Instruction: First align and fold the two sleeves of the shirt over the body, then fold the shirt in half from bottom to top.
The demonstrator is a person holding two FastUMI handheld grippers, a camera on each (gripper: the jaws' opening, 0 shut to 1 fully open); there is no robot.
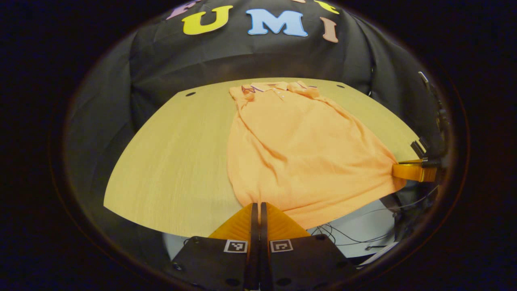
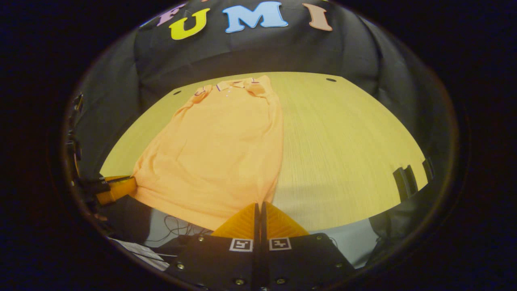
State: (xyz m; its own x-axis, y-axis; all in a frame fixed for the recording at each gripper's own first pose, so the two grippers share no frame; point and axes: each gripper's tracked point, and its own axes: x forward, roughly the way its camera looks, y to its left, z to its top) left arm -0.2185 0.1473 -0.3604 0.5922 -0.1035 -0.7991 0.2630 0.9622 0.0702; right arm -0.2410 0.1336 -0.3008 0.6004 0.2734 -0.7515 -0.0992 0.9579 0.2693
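An orange polo shirt lies lengthwise on the wooden table, its collar at the far end and its sleeves folded in over the body. My left gripper is shut on the near left corner of the hem, which hangs past the table's front edge. In the right gripper view the shirt stretches away to the left, and my right gripper is shut on the near right hem corner. Each view shows the other gripper pinching the opposite corner: the right gripper, the left gripper.
Bare table spreads wide on both sides of the shirt. Loose cables and papers lie on the floor below the front edge. A black bracket sits at the table's right edge. Black cloth walls close the booth.
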